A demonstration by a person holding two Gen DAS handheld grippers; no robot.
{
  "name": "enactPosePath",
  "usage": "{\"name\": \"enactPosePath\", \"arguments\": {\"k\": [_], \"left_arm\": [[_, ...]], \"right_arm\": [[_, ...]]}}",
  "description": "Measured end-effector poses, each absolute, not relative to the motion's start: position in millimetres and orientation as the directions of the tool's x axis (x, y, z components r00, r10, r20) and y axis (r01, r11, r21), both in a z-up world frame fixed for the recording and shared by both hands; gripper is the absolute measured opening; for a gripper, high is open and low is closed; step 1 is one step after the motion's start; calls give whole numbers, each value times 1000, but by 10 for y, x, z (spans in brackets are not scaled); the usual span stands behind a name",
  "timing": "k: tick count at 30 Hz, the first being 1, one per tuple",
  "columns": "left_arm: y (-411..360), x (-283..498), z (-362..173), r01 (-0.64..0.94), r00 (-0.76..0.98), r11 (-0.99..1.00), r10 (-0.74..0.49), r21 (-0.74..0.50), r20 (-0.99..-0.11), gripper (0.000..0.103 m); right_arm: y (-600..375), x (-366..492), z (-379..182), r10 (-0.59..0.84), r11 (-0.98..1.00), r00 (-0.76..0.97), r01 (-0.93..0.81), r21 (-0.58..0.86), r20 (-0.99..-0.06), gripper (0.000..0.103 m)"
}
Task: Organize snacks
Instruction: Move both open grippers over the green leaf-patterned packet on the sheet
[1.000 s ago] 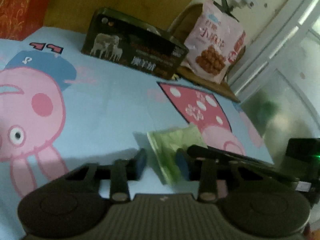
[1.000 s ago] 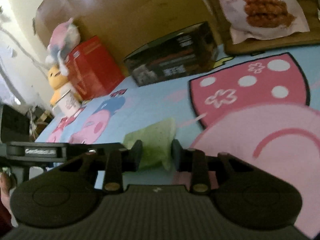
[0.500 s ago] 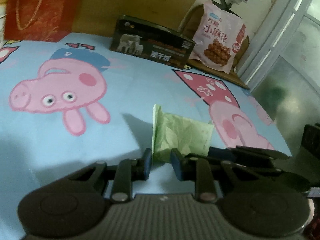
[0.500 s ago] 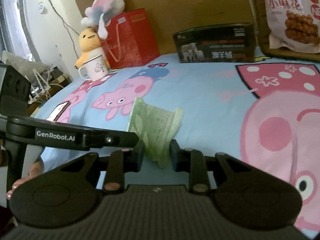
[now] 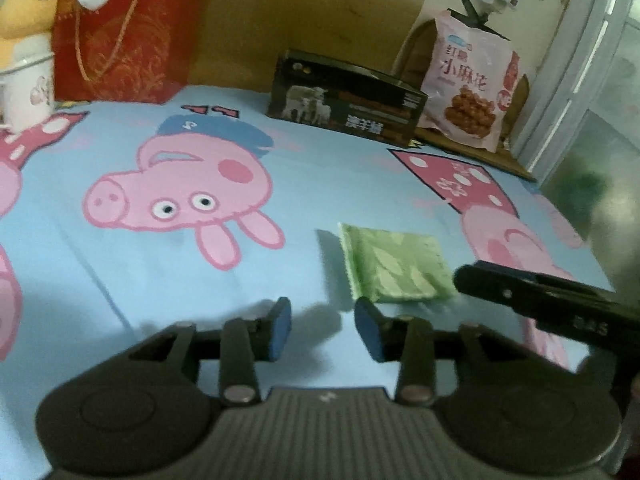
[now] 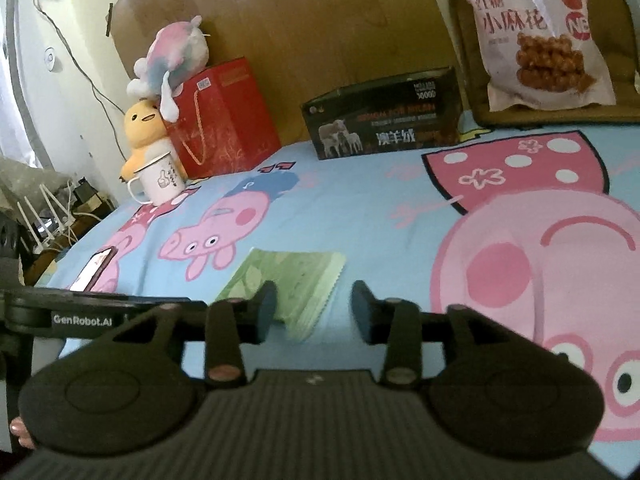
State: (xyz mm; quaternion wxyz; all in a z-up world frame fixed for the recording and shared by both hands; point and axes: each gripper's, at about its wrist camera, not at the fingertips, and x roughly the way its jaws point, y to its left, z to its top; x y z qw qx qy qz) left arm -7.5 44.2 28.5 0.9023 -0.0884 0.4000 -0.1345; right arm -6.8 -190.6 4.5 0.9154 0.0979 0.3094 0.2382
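A flat green snack packet [image 5: 394,266] lies on the blue cartoon bedsheet [image 5: 160,264], just beyond my left gripper [image 5: 323,330]. That gripper's jaws are opening and nothing sits between them. In the right wrist view the same green snack packet [image 6: 292,284] lies in front of my right gripper [image 6: 313,312], whose jaws are also opening, with the packet's near corner between the fingers but not pressed. A pink bag of fried twists [image 5: 470,88] leans on a chair at the back, also seen as the pink bag [image 6: 536,36]. The other gripper's black body [image 5: 552,304] reaches in from the right.
A dark box with sheep pictures [image 5: 344,100] stands at the back of the bed, a red gift bag [image 5: 120,36] to its left. A white mug [image 6: 158,178] and yellow plush toy [image 6: 144,132] stand at the left, a phone [image 6: 94,268] lies on the sheet.
Both grippers have let go of the green packet and drawn back; it now lies flat on the sheet. Both pairs of jaws stand wider than before.
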Motion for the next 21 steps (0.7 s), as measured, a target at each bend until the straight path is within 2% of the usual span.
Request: {"name": "enactPosePath", "arguments": {"k": [6,13,16,21], "left_arm": [[506,-73,293,132,670,972,-232,-195,-705,42],[545,-33,288,99,686,987,-159,-126,-710,46],[553,-12,283,92,686,989,-148,-117,-713,46],[555,10,280,86,688,991,-131,-100,-713,47]], "right_arm": [[-1800,-109,-8,483,874,692,-416,251,-537,48],[-1793,-78,-23,487,871,689,-427,241,-537,49],[-1780,-58,-29,489,870,689,-431,240,-534,55],[-1780,3,-6,494,867,691,-435,242,-528,55]]}}
